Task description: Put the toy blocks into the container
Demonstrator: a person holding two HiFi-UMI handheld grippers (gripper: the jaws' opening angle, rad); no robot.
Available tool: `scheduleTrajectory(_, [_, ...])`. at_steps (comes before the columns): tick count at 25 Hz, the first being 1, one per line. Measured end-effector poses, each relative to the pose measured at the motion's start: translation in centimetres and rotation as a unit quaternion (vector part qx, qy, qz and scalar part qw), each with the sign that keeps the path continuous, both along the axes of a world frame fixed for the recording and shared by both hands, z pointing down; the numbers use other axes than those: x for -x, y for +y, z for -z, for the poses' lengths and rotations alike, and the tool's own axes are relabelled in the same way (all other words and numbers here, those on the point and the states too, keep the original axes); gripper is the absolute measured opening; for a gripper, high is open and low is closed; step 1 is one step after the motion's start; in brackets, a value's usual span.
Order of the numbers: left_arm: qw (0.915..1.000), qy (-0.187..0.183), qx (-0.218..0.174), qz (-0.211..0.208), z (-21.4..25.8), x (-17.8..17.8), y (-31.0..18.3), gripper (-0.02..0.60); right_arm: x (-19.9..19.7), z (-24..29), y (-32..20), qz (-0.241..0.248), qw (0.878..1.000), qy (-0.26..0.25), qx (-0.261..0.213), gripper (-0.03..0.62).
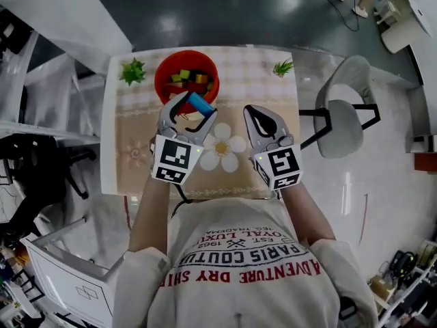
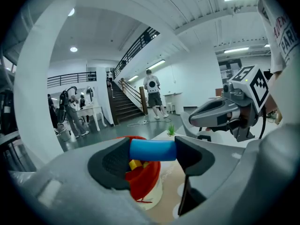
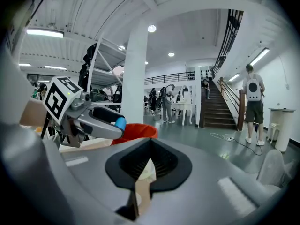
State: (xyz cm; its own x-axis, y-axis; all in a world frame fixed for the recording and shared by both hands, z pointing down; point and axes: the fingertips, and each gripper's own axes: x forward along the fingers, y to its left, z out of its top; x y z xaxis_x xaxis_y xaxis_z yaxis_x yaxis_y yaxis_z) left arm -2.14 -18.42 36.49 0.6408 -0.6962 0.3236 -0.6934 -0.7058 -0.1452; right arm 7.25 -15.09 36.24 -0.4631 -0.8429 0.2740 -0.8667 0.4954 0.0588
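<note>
Blue block is clamped end to end between the jaws of your left gripper. It is off the table, just at the near rim of the red container, and not yet inside. The container sits at the far left of the table and already holds several blocks, yellow, green and orange among them. Your right gripper has its jaws closed together with nothing between them, and it sits to the right of the left one, over the flower cloth. No loose blocks show on the visible cloth, but the patch under the grippers is hidden. Judgement: the task is nearly done, this looks like the last block, and what's left is to carry it over the rim and release.
</note>
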Motion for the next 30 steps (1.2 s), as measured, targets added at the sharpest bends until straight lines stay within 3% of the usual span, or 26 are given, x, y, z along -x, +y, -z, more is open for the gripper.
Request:
scheduleTrajectory(11, [0.998, 0.008, 0.015, 0.06, -0.6, 5.5, -4.6, 0.31, 3.8, -0.4, -3.6, 0.032, 0.999, 0.005, 0.009, 0.002])
scheduleTrajectory(23, [0.9973, 0.002, 0.047, 0.057, -3.7, 5.5, -7.3, 0.311, 3.7, -2.4, -5.7, 0.025, 0.999, 0.005, 0.033, 0.002])
scheduleTrajectory(26, [0.9964, 0.016, 0.05, 0.066, -3.6, 5.5, -7.5, 0.313, 3.4, -2.6, -5.8, 0.022, 0.999, 0.006, 0.036, 0.002])
scheduleTrajectory(30, [0.9958, 0.028, 0.057, 0.066, -3.5, 5.4, -7.5, 0.356, 3.5, -2.4, -5.9, 0.02, 0.999, 0.008, 0.035, 0.002])
